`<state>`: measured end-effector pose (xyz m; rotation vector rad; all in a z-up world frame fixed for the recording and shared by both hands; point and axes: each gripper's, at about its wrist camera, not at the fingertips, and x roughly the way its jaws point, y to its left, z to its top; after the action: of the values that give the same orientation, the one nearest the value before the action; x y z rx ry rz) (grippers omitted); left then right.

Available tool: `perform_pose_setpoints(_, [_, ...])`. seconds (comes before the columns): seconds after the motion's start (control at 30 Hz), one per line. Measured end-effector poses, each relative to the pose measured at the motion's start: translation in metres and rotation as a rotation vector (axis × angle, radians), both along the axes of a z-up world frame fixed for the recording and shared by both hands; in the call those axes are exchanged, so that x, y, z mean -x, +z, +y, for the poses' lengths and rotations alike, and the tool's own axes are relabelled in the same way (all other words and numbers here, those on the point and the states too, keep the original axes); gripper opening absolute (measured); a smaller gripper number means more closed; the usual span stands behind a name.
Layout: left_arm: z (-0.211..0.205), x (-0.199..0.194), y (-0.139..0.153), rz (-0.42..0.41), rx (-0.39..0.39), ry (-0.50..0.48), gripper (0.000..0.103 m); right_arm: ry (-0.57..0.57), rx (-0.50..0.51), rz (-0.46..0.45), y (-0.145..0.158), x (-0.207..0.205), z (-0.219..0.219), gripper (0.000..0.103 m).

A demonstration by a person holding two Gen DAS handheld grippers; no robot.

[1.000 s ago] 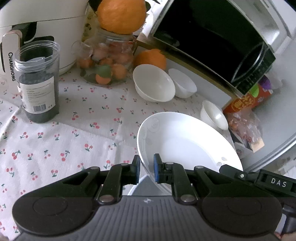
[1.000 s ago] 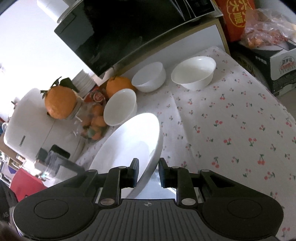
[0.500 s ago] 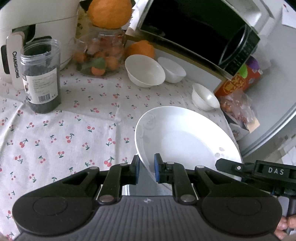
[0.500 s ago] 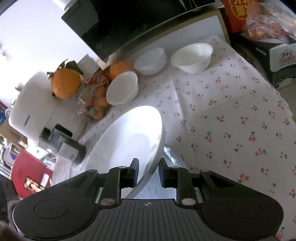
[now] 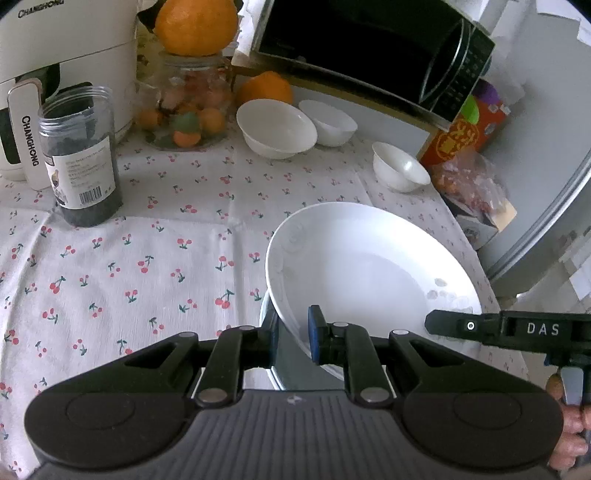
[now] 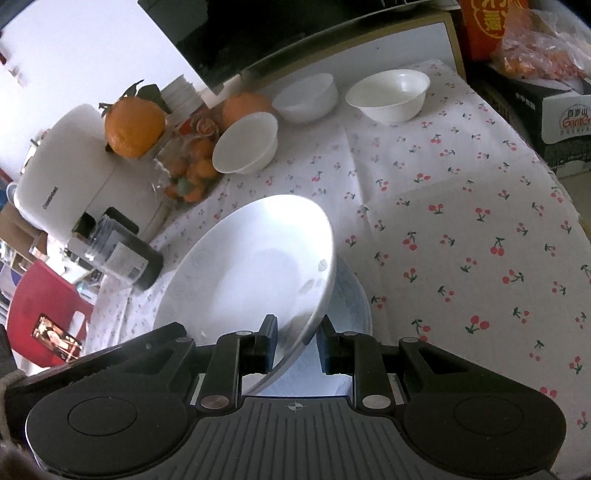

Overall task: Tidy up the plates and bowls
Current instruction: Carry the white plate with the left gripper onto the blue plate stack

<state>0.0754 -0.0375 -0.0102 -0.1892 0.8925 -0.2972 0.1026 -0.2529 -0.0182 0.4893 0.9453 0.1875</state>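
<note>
A large white plate (image 5: 369, 266) is held by its rim on both sides, just above the cherry-print cloth. My left gripper (image 5: 292, 334) is shut on its near-left rim. My right gripper (image 6: 295, 345) is shut on the opposite rim, and the plate (image 6: 251, 273) tilts in that view. Another plate (image 6: 351, 299) lies on the cloth under it. Three white bowls (image 5: 277, 127) (image 5: 328, 122) (image 5: 399, 166) stand at the back of the table; they also show in the right wrist view (image 6: 247, 147) (image 6: 306, 96) (image 6: 388, 94).
A dark jar (image 5: 83, 158), a white appliance (image 5: 66, 55), a glass jar of small fruit (image 5: 192, 107) with an orange (image 5: 195, 26) on top, a microwave (image 5: 369, 48), and a red packet (image 5: 465, 129) line the back. The table edge drops off at right.
Both grippers drew back and lowered with the plate between them. The plate now hangs closer to the plate lying on the cloth. The bowls have not moved.
</note>
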Motion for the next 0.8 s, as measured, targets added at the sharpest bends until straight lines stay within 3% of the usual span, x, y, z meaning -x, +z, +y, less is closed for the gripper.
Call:
perform_pose_setpoints(0.5, [-0.015,0.011,0.000,-0.024,-0.121,-0.063,0.015,0.044,0.101,-0.011,0.002,0.007,0.008,0.024])
perform_pose_setpoints(0.8, [-0.021,0.017,0.000,-0.023,-0.220,-0.102,0.015,0.061,0.070,0.059,-0.002,0.011,0.006,0.025])
